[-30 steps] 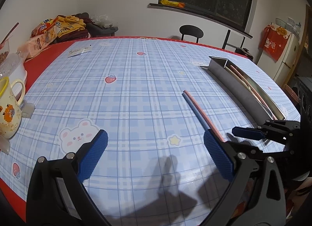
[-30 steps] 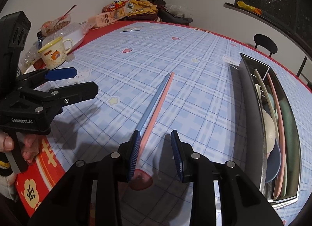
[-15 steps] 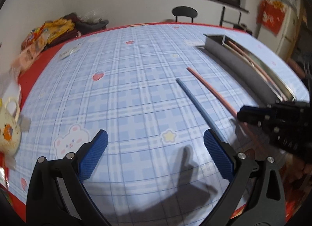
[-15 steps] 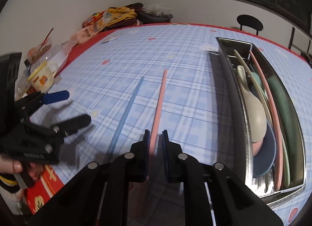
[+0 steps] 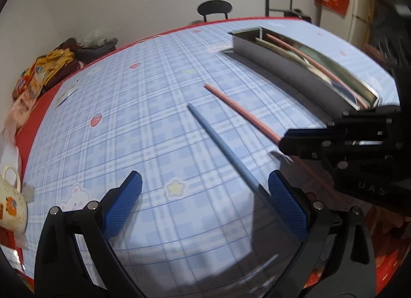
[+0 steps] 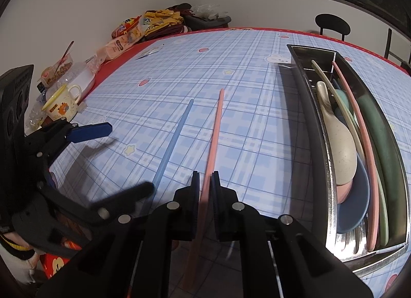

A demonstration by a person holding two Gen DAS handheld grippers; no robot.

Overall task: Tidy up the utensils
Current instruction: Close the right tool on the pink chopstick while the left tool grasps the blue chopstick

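My right gripper point(image 6: 205, 182) is shut on a pink chopstick point(image 6: 215, 133) near its thick end; it also shows in the left wrist view point(image 5: 241, 111), held by the right gripper point(image 5: 287, 141). A blue chopstick point(image 5: 221, 146) lies on the checked tablecloth, its near end running between the wide-open fingers of my left gripper point(image 5: 204, 205). It shows in the right wrist view point(image 6: 172, 143), left of the pink one. The metal utensil tray point(image 6: 308, 118) on the right holds spoons and chopsticks.
A yellow mug point(image 6: 63, 104) and food containers stand at the table's left edge. Snack bags and clothes point(image 6: 154, 23) pile at the far left corner. A black chair point(image 5: 214, 9) stands beyond the table. The tray point(image 5: 287, 72) lies along the right side.
My right gripper closed on the pink chopstick and swung it apart from the blue one. My left gripper moved toward the blue chopstick, still wide open.
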